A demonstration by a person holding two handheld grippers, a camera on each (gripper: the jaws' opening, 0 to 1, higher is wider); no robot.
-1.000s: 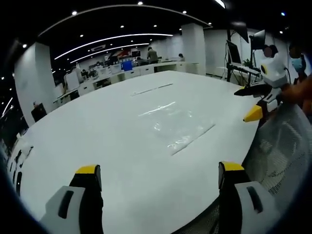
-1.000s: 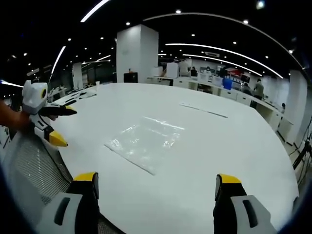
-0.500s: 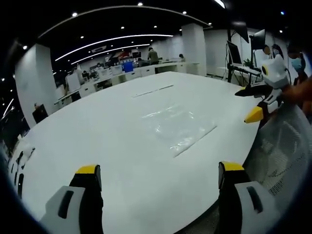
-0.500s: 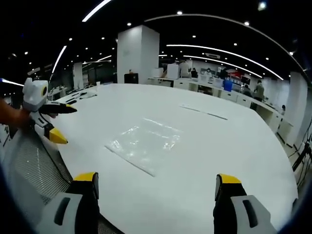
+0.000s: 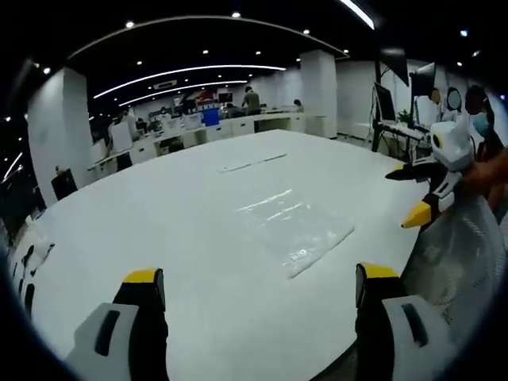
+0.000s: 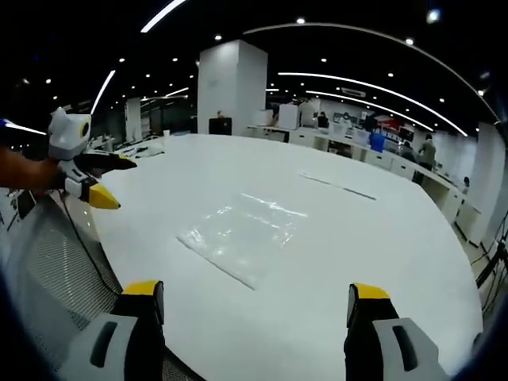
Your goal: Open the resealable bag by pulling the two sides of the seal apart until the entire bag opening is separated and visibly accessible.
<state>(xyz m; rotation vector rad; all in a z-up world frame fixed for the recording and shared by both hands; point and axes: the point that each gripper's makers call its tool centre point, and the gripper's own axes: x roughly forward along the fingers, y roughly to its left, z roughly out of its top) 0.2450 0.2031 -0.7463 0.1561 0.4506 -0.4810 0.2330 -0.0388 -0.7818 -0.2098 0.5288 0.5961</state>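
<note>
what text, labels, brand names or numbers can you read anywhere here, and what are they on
No text can be read in either view.
Resealable bag: clear plastic lying flat on the white table, no print visible.
Left gripper and right gripper: yellow-tipped jaws, no markings visible.
Far desks: blue and red shapes that may be signs or screens, too small and blurred to read.

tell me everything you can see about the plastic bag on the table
The resealable bag is clear, glossy thin plastic, roughly rectangular, lying flat and slightly wrinkled on the white table. A straight strip, seemingly the seal, runs along the edge nearest the cameras. It looks closed. Only the table touches it; both tools hover apart from it, jaws spread.
</note>
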